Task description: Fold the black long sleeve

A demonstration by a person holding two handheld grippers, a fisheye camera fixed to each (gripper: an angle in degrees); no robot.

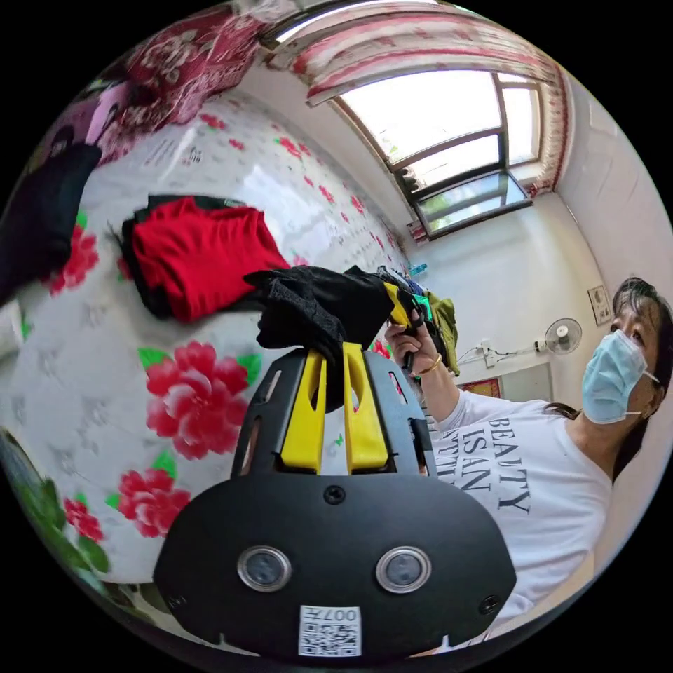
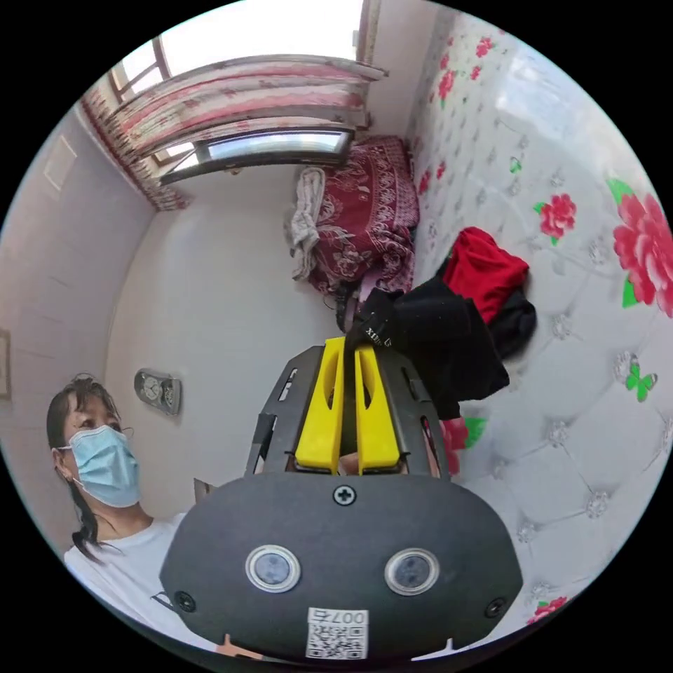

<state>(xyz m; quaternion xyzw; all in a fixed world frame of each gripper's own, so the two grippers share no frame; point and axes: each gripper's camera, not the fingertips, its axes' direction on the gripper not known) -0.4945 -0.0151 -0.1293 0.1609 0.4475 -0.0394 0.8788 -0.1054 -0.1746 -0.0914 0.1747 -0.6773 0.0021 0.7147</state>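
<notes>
Gripping the black long sleeve (image 1: 315, 308) aloft, left tongs (image 1: 335, 350), right tongs (image 2: 349, 345).

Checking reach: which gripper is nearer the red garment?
Left, as far as I can judge. The left gripper holds the black garment beside the red garment; the right gripper grips its far end.

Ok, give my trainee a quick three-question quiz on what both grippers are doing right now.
1. True or false: the left gripper has its jaws shut on the black long sleeve.
2. What colour is the folded garment lying on the floral bedspread?
3. The right gripper is: A) open, B) shut on the black long sleeve, C) holding the red garment.

Key: 1 true; 2 red; 3 B.
</notes>
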